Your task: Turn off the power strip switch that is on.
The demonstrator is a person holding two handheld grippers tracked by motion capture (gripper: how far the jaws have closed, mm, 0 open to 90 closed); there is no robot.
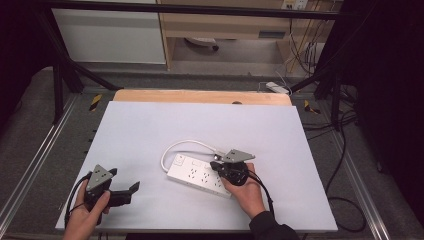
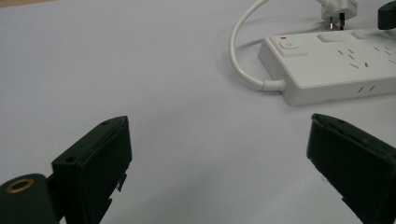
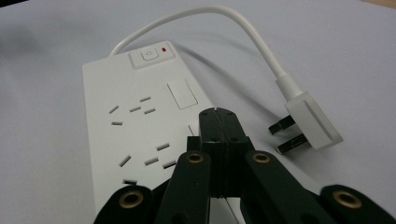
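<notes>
Right tool [image 1: 218,165] pinched together above power strip [image 1: 197,174]

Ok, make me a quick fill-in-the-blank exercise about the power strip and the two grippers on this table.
1. The right gripper hovers over the white power strip with its jaws ____.
2. The left gripper has its jaws ____, with nothing between them.
3. The plug at the end of the white cable lies on the ____, not in a socket.

Missing words: shut; open; table

Power strip [image 1: 200,175] centre of table [image 1: 150,130], plug [image 1: 219,152] behind it
</notes>
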